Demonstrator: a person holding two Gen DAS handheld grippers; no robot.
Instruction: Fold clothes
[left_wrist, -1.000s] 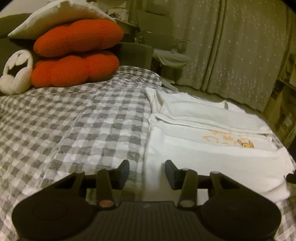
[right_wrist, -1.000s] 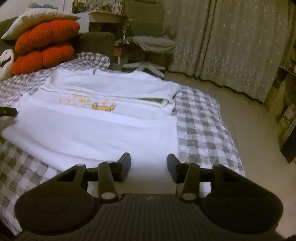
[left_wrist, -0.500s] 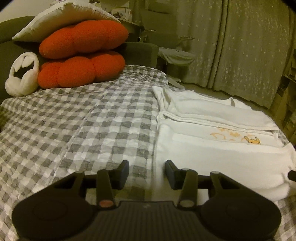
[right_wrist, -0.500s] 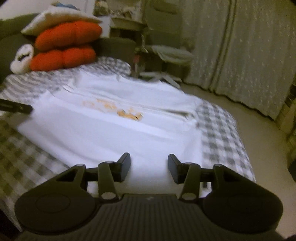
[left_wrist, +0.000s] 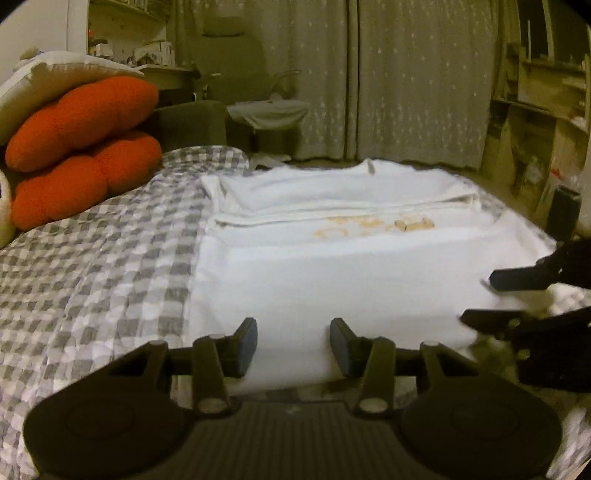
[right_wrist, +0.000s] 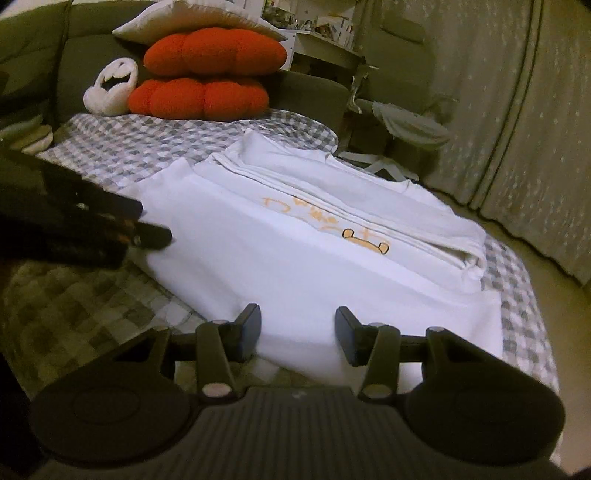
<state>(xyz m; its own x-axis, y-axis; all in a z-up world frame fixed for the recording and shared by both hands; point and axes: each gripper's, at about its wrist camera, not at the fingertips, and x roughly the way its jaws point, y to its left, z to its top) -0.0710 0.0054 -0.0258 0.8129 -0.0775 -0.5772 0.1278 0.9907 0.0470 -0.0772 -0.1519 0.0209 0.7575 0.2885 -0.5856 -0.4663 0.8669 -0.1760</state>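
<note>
A white T-shirt (left_wrist: 332, 266) with an orange print lies on the grey checked bedcover (left_wrist: 92, 266), its two long sides folded in over the middle. My left gripper (left_wrist: 293, 345) stands open just above the shirt's near edge, with only cloth beneath its fingers. In the same view my right gripper (left_wrist: 480, 299) comes in from the right, over the shirt's near right corner. The right wrist view has the shirt (right_wrist: 295, 258) running diagonally. There my right gripper (right_wrist: 297, 334) is open over the near edge, and the left gripper (right_wrist: 151, 221) is at the shirt's left end.
Two orange cushions (left_wrist: 81, 147) under a pale pillow are stacked at the head of the bed, beside a white plush (right_wrist: 110, 88). An office chair (left_wrist: 258, 107), curtains and a shelf unit (left_wrist: 535, 129) stand beyond. Past the bed's right edge is floor (right_wrist: 554, 295).
Both grippers have swung in toward the shirt's near edge, so the shirt now fills each view. Each gripper shows more in the other's view. The jaws' gaps look unchanged.
</note>
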